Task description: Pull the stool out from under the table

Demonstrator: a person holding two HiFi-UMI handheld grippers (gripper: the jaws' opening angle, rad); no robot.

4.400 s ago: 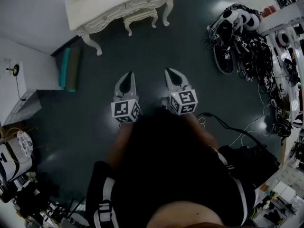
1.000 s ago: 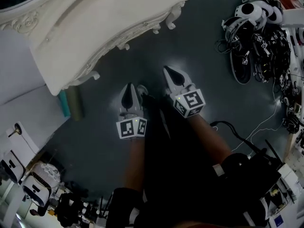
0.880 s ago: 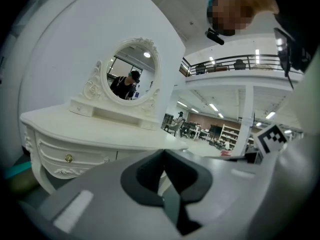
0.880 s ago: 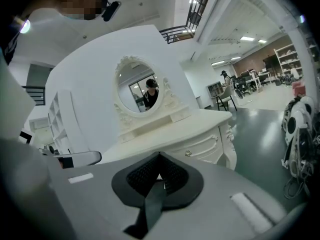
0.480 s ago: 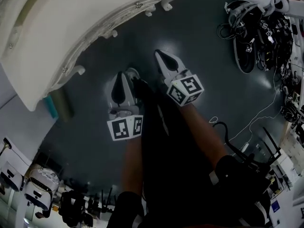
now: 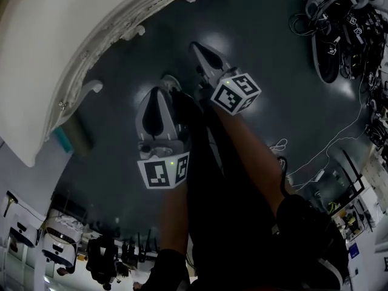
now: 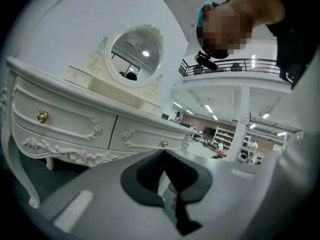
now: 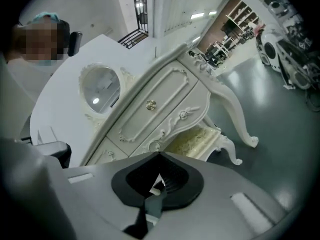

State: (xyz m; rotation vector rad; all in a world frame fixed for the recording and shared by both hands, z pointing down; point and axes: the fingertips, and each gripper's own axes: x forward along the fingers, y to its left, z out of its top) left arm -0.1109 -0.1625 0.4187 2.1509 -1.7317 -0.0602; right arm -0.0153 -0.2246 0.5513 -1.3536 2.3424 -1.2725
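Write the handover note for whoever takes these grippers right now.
Left hand-held gripper: shut, empty, facing the dressing table.
Right hand-held gripper: shut, empty, touching nothing.
Stool: tucked under the dressing table, between its legs.
Done: nothing yet; the stool is untouched.
Left: open a gripper, take hold of the stool, and pull it out.

You hold two grippers, the left gripper (image 7: 163, 154) and the right gripper (image 8: 159, 156); you face one table (image 8: 165, 104), one mirror (image 7: 136, 54), one stool (image 8: 197, 141).
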